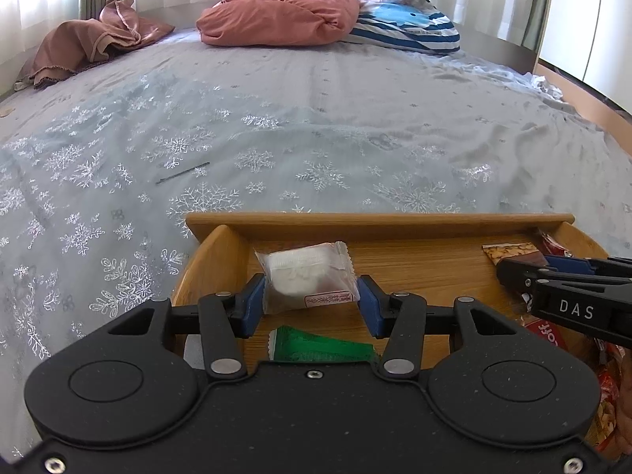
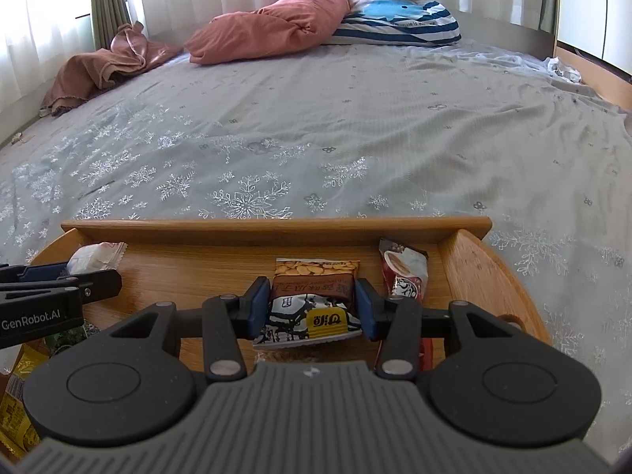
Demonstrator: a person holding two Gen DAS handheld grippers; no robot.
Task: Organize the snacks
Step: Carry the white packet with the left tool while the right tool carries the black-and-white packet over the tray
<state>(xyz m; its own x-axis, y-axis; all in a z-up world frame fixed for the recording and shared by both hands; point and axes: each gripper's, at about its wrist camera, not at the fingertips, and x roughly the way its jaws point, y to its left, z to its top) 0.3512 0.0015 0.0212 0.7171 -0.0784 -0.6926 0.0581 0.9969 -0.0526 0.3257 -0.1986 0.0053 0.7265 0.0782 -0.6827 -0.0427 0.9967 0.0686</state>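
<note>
A wooden tray lies on the bed. Over its left part my left gripper is shut on a clear packet with a white snack, and a green packet lies under it. Over the tray's middle, my right gripper is shut on a crumpled black-and-white packet with a yellow label. A peanut-print packet sits at its fingertips; I cannot tell whether it is gripped too. Each view shows the other gripper from the side: the right gripper and the left gripper.
A red-brown packet lies at the tray's right wall. More packets lie by the tray: yellow ones left, red ones right. Grey snowflake bedding spreads beyond, with pillows at the far end.
</note>
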